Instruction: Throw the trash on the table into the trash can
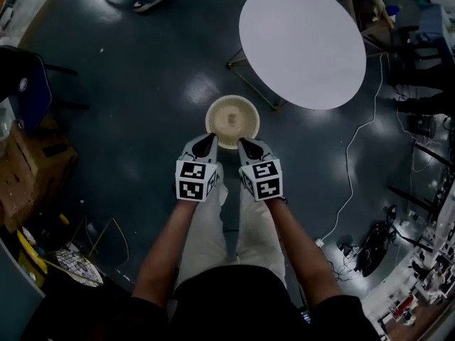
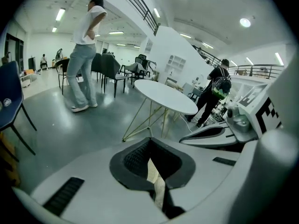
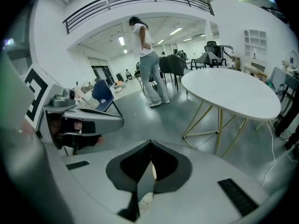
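Observation:
A cream mesh trash can (image 1: 232,121) stands on the dark floor just in front of me, beside the round white table (image 1: 302,45), whose top is bare. My left gripper (image 1: 206,143) and right gripper (image 1: 245,145) are held side by side, tips over the can's near rim. Both are shut with nothing between the jaws. In the left gripper view the left gripper (image 2: 150,140) has its jaws met at the tip, and a strip of the trash can (image 2: 157,183) shows below them. The right gripper (image 3: 150,144) looks the same in its own view.
A person (image 2: 86,55) stands beyond the table (image 2: 166,96), with dark chairs (image 2: 110,69) behind. A blue chair (image 1: 28,84) and a cardboard box (image 1: 28,169) are at my left. A white cable (image 1: 352,183) and equipment (image 1: 426,48) lie at the right.

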